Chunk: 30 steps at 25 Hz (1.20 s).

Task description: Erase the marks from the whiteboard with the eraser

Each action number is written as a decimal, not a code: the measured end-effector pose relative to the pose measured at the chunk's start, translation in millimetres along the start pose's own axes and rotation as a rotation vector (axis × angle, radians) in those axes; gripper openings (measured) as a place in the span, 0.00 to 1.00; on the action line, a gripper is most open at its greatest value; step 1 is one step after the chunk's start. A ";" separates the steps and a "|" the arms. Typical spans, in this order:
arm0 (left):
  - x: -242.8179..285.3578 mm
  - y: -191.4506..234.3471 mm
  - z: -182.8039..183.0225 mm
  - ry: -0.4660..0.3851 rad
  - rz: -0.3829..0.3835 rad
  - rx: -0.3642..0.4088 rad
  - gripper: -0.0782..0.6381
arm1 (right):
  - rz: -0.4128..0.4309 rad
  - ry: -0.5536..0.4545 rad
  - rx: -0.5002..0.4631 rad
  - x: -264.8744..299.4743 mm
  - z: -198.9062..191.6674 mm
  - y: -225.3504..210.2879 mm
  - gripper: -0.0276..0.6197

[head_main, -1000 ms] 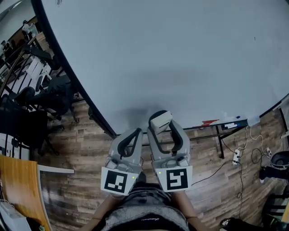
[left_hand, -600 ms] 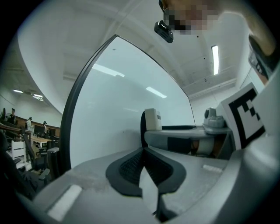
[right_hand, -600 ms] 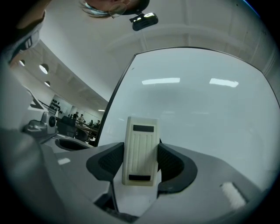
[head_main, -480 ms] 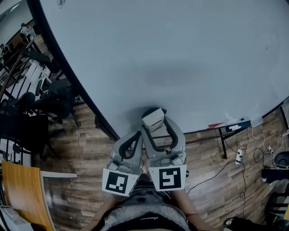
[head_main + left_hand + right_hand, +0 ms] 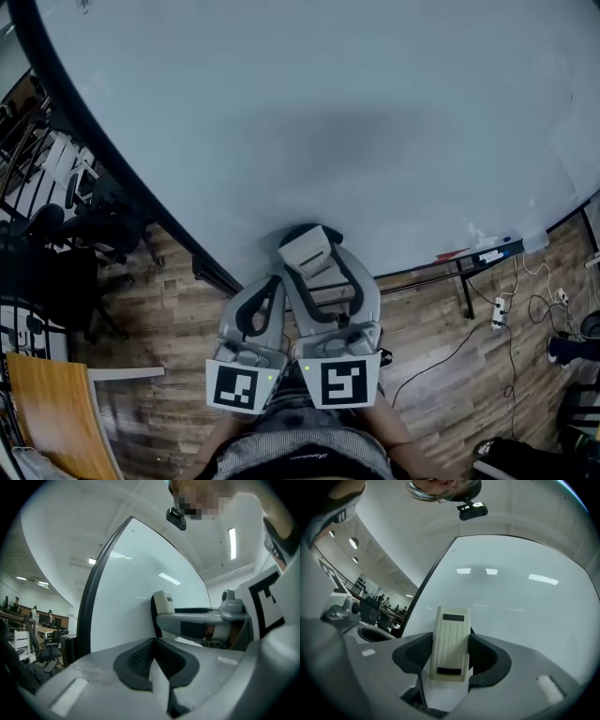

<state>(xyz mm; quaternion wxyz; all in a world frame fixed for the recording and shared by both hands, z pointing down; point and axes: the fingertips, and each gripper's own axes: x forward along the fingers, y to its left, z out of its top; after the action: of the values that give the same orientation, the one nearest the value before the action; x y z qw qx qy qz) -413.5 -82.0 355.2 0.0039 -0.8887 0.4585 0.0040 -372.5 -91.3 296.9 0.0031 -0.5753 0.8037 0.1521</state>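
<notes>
The whiteboard (image 5: 356, 112) fills the upper head view, pale grey, with a black frame (image 5: 103, 159) down its left side. A tiny dark mark (image 5: 84, 6) shows near its top left corner, and a faint dot (image 5: 574, 95) at the right. My right gripper (image 5: 309, 247) is shut on the cream eraser (image 5: 306, 251), held at the board's lower part. In the right gripper view the eraser (image 5: 450, 639) sits between the dark pads (image 5: 486, 654). Whether its felt touches the board I cannot tell. My left gripper (image 5: 265, 292) hangs beside it, shut and holding nothing (image 5: 154, 660).
A marker tray (image 5: 483, 255) runs under the board's lower right edge. Cables and a power strip (image 5: 497, 307) lie on the wooden floor. Office chairs (image 5: 56, 234) crowd the left side, with a wooden tabletop (image 5: 47, 403) at the bottom left.
The right gripper has carried the eraser leftward along the board's lower part. The left gripper has followed beside it, still shut. The view has shifted left too.
</notes>
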 end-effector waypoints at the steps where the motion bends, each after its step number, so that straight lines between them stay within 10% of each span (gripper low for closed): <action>1: 2.2 -1.2 -1.2 0.006 -0.003 0.001 0.11 | 0.007 0.005 -0.001 0.0 -1.2 -0.3 0.42; 30: 109.8 -143.1 17.2 0.014 -0.014 0.016 0.11 | 0.046 0.022 0.012 -57.2 -17.2 -183.5 0.42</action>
<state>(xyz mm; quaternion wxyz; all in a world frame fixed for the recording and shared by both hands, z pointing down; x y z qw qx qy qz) -233.2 -88.3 337.3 0.0077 -0.8919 0.4522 -0.0060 -180.4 -96.3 279.4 -0.0057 -0.5581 0.8176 0.1412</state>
